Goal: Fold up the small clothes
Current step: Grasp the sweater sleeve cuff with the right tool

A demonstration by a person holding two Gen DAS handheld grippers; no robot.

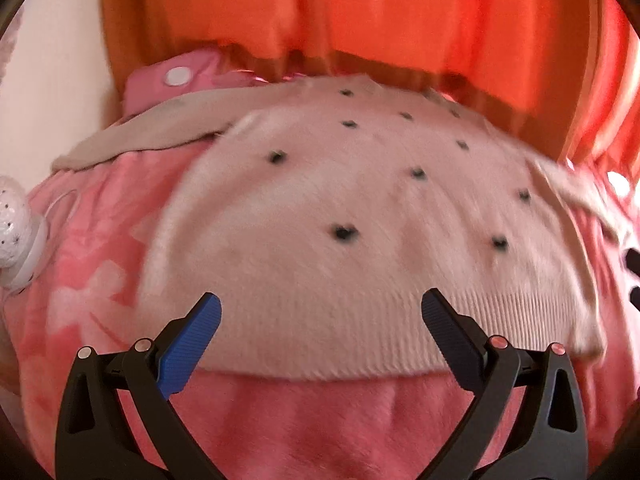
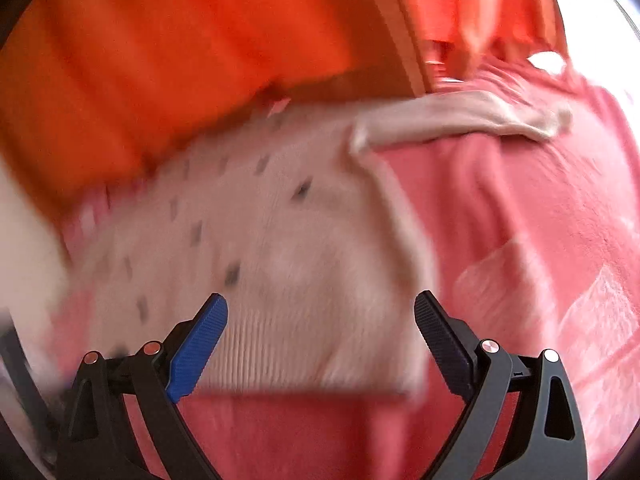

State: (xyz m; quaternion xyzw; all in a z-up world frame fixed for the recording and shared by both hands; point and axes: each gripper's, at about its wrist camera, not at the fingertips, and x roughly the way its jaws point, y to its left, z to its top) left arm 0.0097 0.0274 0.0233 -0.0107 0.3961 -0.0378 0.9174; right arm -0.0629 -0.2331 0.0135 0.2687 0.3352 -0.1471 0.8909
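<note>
A small cream knit sweater (image 1: 340, 200) with black dots lies flat on a pink blanket (image 1: 100, 280), ribbed hem toward me. One sleeve (image 1: 152, 136) stretches out to the left. My left gripper (image 1: 320, 312) is open and empty, just above the hem. In the right wrist view the same sweater (image 2: 260, 248) is blurred, with its other sleeve (image 2: 460, 120) stretched to the right. My right gripper (image 2: 320, 312) is open and empty over the hem's right part.
Orange curtains (image 1: 360, 12) hang behind the bed. A pink item with a white spot (image 1: 176, 76) lies past the left sleeve. A white dotted object (image 1: 16, 220) sits at the left edge. The pink blanket (image 2: 540, 240) spreads to the right.
</note>
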